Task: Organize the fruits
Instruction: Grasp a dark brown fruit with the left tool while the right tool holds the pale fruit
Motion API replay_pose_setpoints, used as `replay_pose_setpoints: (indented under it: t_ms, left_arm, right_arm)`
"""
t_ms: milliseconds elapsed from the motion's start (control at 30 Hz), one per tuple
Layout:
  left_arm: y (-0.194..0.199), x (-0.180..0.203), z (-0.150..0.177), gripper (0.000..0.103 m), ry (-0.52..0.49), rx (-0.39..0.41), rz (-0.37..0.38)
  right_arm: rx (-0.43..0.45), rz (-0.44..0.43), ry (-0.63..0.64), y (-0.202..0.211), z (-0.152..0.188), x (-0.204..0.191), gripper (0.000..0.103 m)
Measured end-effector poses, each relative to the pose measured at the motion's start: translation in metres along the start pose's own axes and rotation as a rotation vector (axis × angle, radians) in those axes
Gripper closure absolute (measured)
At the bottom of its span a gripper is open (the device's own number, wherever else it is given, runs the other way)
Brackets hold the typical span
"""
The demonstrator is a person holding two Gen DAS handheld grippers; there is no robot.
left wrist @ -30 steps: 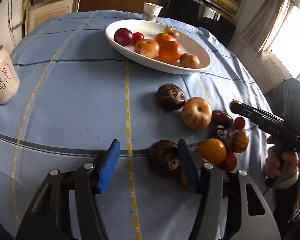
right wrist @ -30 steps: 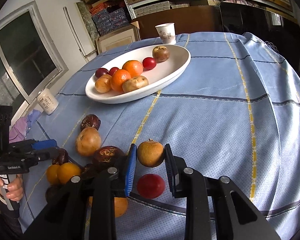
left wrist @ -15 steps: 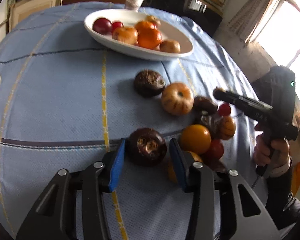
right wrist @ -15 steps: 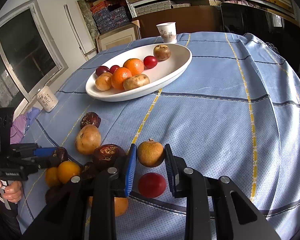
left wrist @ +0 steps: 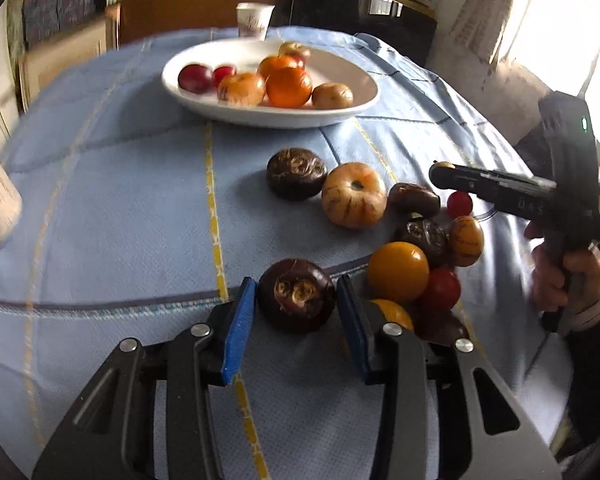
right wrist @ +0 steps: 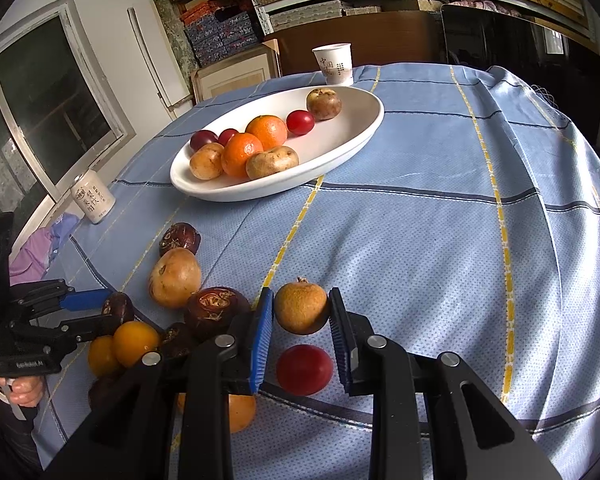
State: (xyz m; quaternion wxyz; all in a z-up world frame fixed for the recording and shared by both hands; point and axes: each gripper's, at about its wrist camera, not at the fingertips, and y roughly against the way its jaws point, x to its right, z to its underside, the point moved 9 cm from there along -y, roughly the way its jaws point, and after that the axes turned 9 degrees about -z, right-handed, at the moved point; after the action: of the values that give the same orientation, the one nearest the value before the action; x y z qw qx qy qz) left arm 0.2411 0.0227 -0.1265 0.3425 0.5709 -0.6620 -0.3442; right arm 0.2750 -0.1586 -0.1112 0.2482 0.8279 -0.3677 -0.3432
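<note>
The left gripper (left wrist: 296, 300) has just been closing round a dark brown fruit (left wrist: 297, 295) on the worktop (left wrist: 100, 208), apparently to lift it. The right gripper (right wrist: 300, 322) clasps a tan fruit (right wrist: 301, 307) raised above the cloth, likely bound for the white dish (right wrist: 340, 148)

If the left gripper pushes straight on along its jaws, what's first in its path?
Beyond the dark brown fruit already between the left gripper's just-closing jaws lies bare tablecloth. The next fruit roughly in line looks like the other dark brown one, though depth is unclear.

dark brown fruit (left wrist: 296, 300) | tablecloth, near heap | tan fruit (right wrist: 301, 308) | raised over red one
</note>
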Motion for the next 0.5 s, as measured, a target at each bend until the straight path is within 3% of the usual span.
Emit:
replay_pose_setpoints:
  t_ms: [67, 100, 267, 433, 500]
  left_arm:
    - [-0.0044, -0.0067, 0.0002, 0.062, 0.076, -0.043, 0.081]
    - [-0.0047, -0.0067, 0.0006, 0.062, 0.077, -0.044, 0.085]
    - [-0.0023, 0.0009, -0.0016, 0.061, 0.023, 0.007, -0.001]
    - [-0.001, -0.0015, -0.0021, 0.063, 0.044, 0.012, 0.004]
    - [0.0001, -0.0029, -0.004, 0.063, 0.029, 0.038, -0.044]
  right_arm:
    - [-0.002, 0.002, 0.003, -0.0002, 0.0006, -0.0001, 0.074]
    - [-0.003, 0.002, 0.004, 0.0, 0.0006, -0.0002, 0.074]
    - [-0.005, 0.005, 0.001, -0.0009, 0.0011, 0.0003, 0.074]
    - [0.004, 0.006, 0.0, 0.0015, -0.0007, 0.0006, 0.074]
    - [0.009, 0.006, 0.0, 0.0022, -0.0011, 0.0007, 0.074]
